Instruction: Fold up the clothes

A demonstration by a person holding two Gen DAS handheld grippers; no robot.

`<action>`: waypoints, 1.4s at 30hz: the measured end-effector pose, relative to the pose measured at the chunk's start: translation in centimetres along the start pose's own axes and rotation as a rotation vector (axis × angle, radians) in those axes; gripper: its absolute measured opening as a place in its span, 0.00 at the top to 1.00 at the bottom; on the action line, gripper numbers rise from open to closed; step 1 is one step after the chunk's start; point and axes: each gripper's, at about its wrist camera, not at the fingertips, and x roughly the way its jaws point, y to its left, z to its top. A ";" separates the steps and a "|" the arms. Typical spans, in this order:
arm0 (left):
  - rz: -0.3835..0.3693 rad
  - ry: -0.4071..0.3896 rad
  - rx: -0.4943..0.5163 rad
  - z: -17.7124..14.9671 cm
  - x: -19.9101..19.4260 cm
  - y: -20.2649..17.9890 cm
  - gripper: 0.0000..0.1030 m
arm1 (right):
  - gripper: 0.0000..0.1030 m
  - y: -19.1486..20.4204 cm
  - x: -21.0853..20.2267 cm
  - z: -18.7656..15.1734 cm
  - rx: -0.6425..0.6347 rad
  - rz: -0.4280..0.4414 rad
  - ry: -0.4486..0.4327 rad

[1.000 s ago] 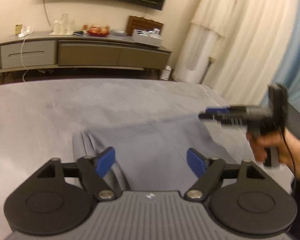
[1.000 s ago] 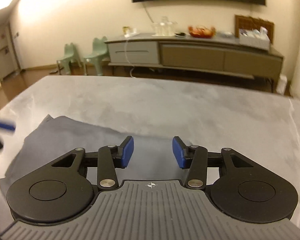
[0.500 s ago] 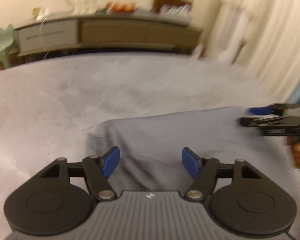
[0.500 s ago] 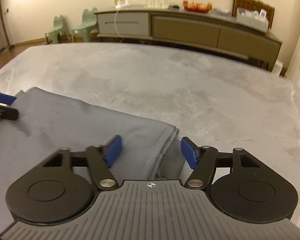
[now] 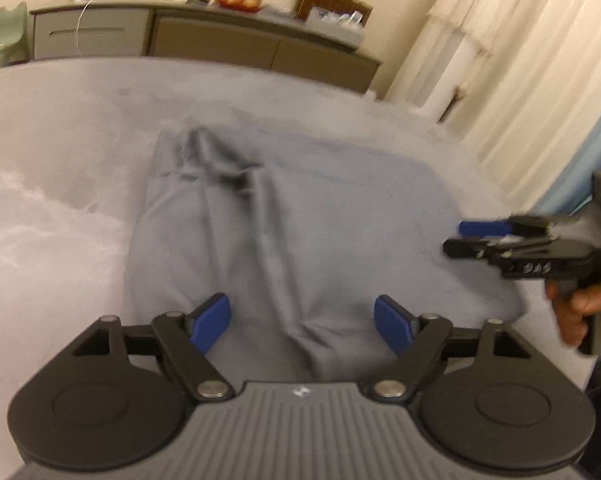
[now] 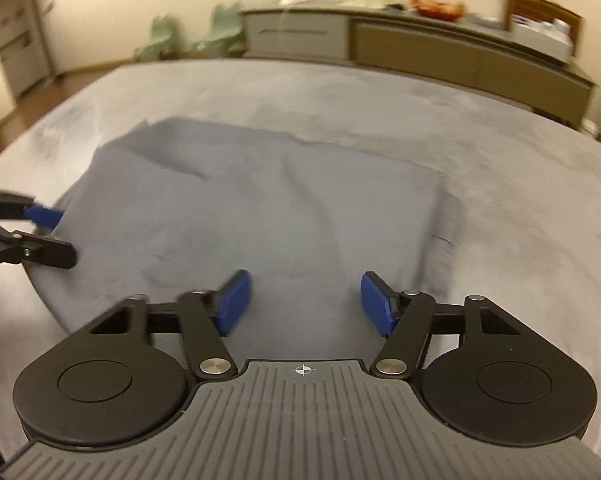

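A dark grey-blue garment (image 5: 300, 220) lies spread on the grey table (image 5: 60, 128), with a bunched ridge running down its middle. It also shows in the right wrist view (image 6: 280, 208), partly folded over itself. My left gripper (image 5: 302, 322) is open and empty above the garment's near edge. My right gripper (image 6: 306, 302) is open and empty above the garment's near edge. The right gripper appears in the left wrist view (image 5: 460, 236) at the garment's right side. The left gripper appears in the right wrist view (image 6: 54, 236) at the garment's left side.
A long low sideboard (image 5: 204, 36) with dishes and boxes stands along the far wall. White curtains (image 5: 512, 60) hang at the right. Two pale green chairs (image 6: 192, 36) stand at the far left. The table edge (image 6: 40, 120) curves off at the left.
Both grippers have dropped lower and tilted down over the garment. The garment now fills more of both views. Both jaws stay open.
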 end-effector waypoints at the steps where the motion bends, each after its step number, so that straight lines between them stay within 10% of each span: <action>1: -0.002 -0.014 0.033 -0.2 -0.4 -0.7 0.21 | 0.39 0.3 -0.8 -0.3 0.013 0.021 -0.027; 5: 0.059 0.022 0.088 -2.4 1.7 -0.6 0.04 | 0.39 2.0 -0.4 -2.3 -0.014 0.053 0.021; 15: 0.036 -0.014 0.018 -2.9 -1.0 -0.4 0.05 | 0.29 3.3 -4.0 -3.7 0.043 -0.037 -0.087; 23: 0.056 -0.008 -0.024 -3.2 0.1 1.0 0.00 | 0.19 3.7 -1.5 -5.0 0.063 -0.125 0.023; 34: 0.170 0.031 -0.069 4.8 6.2 3.2 0.00 | 0.17 -1.2 7.1 2.3 0.105 -0.166 -0.055; 42: 0.215 0.031 -0.014 4.6 6.9 2.5 0.00 | 0.18 -3.6 8.4 3.8 0.164 -0.154 -0.061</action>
